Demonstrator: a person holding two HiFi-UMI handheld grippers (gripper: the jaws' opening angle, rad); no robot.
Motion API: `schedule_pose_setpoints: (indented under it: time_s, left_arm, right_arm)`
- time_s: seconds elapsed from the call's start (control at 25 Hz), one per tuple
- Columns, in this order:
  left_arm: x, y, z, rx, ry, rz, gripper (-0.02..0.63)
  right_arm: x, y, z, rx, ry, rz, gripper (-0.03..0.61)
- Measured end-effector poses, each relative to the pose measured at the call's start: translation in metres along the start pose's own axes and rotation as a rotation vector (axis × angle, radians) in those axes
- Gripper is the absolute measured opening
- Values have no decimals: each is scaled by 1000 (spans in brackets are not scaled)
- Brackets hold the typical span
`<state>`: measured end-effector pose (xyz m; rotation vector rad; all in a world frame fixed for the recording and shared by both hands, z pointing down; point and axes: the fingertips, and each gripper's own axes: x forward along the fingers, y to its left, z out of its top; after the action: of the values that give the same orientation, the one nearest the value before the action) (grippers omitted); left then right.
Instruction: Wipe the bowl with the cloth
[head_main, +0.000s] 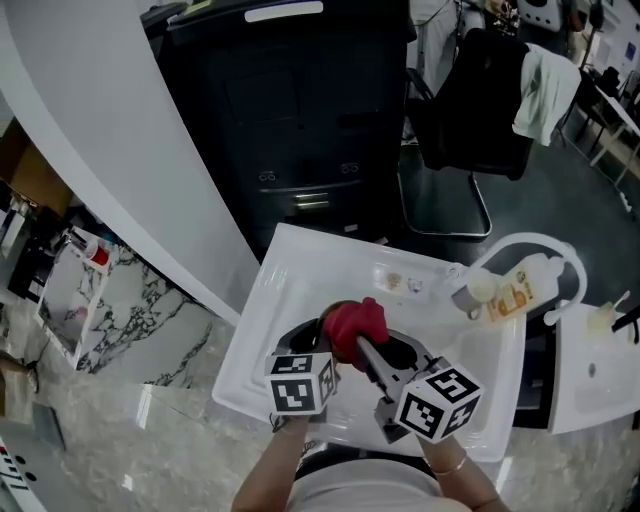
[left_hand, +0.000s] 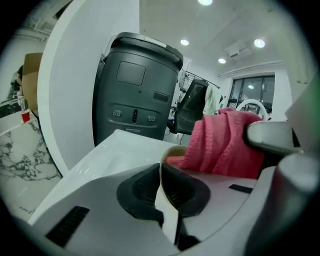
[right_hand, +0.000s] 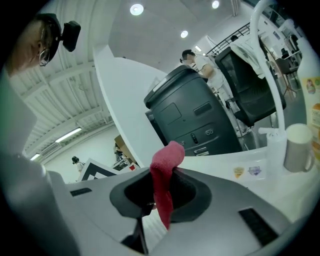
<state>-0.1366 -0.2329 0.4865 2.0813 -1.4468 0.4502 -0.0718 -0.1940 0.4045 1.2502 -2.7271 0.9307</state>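
Knitted matt red cloth (head_main: 357, 322), glossy white sink (head_main: 296, 258)

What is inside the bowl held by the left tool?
The red cloth, pinched by the right tool, lies in the bowl. It covers the bowl's bottom, so anything else there cannot be seen.

This looks like an open lab or office hall. A free-standing white sink (head_main: 290, 262) sits beside a large dark machine cabinet (head_main: 290, 110) and an office chair (head_main: 470, 100), under recessed ceiling lights (left_hand: 185, 42).
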Motion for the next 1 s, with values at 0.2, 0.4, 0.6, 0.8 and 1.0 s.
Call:
schedule_pose_setpoints:
  time_s: [0.2,0.4,0.6,0.8,1.0]
  left_arm:
    - [-32,-8,16,29,-61,-10,32]
    - [-52,-11,25,41,-100,-18,32]
    - [-60,-6,27,46,-111,-18,32]
    - [-64,-3,26,68,-112,-7,32]
    - [-68,9,26,75,-109,28,32]
  right_arm:
    - [12,20,-2,-124,35,15,78]
    - [24,27,-7,-230,81,-22,78]
    - [31,23,-13,-314,116,-88,78]
    - [35,18,-16,-389,134,-162,78]
    - [32,6,-12,-441,135,-250,78]
